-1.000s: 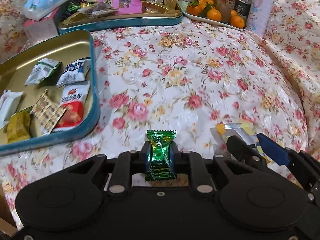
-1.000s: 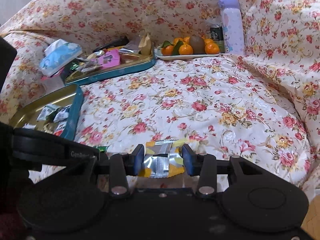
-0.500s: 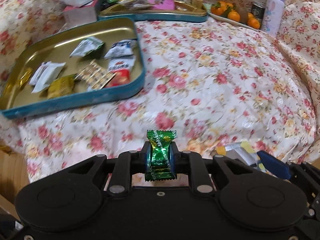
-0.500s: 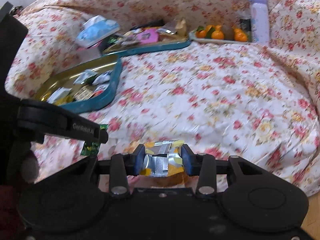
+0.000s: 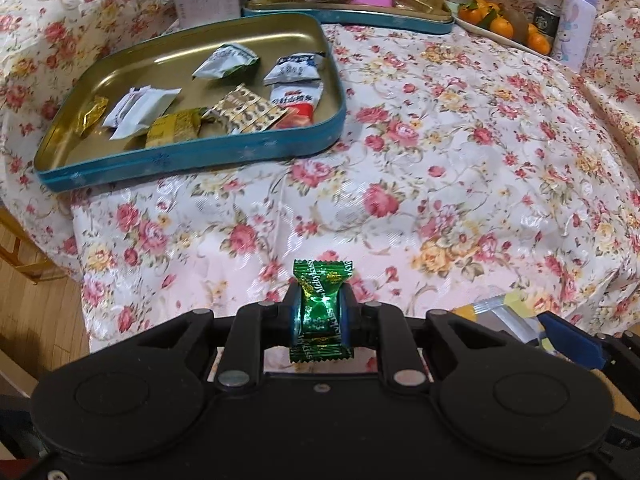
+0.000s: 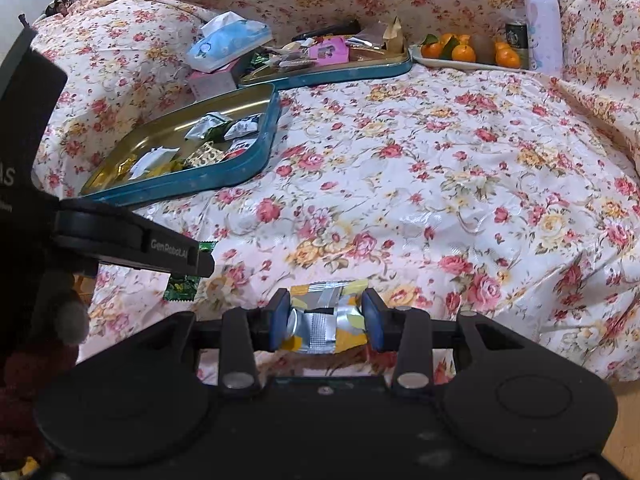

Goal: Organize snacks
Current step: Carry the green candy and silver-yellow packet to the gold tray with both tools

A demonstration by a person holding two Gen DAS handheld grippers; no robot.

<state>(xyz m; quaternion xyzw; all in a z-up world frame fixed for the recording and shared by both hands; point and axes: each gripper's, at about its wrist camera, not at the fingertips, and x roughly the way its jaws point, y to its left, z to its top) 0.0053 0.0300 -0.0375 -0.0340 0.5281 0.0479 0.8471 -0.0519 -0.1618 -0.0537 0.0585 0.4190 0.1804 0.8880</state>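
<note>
The left gripper is clamped on a green candy, which stands upright between its pads with both twisted ends sticking out. The right gripper pinches a crumpled silver-and-yellow packet crosswise between its blue pads. Ahead of both jaws and to their left, a blue tin holding snacks lies on the floral cloth.

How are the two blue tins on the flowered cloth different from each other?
The near tin holds a few snacks lying flat and apart, with much bare gold floor; the far tin is heaped with wrappers. The near tin stands alone; the far tin lies beside a plate of oranges. Both are shallow, blue outside, gold inside.
</note>
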